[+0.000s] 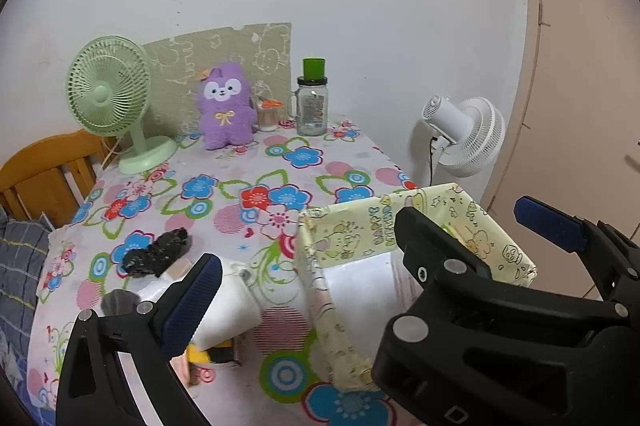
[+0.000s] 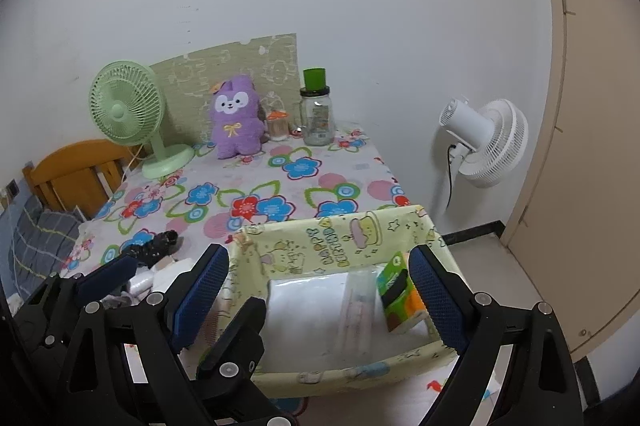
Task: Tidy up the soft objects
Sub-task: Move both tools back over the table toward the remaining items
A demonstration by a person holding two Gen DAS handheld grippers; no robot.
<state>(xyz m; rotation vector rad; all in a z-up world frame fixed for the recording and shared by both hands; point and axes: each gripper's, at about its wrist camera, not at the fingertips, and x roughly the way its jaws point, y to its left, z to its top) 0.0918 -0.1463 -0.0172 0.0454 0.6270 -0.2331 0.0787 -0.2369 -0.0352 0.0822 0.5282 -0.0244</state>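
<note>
A yellow-green "Happy Birthday" box (image 2: 340, 238) stands at the table's near right corner. In it lie a white packet (image 2: 308, 302), a clear packet (image 2: 360, 296) and a green-orange tissue pack (image 2: 400, 300), which leans by the right wall. My right gripper (image 2: 318, 252) hovers over the box, open; the tissue pack sits just inside its right finger, unpinched. My left gripper (image 1: 316, 266) is open beside the box, above a white soft pack (image 1: 232, 310). A black crumpled cloth (image 1: 156, 254) lies just beyond. A purple plush (image 1: 226, 106) sits at the back. The right gripper (image 1: 462, 214) hides my left gripper's right finger.
At the table's back stand a green desk fan (image 1: 110, 98), a glass jar with a green lid (image 1: 312, 102) and a small orange-lidded cup (image 1: 268, 114). A white fan (image 2: 484, 142) stands on the floor to the right. A wooden bed frame (image 1: 44, 170) adjoins the left.
</note>
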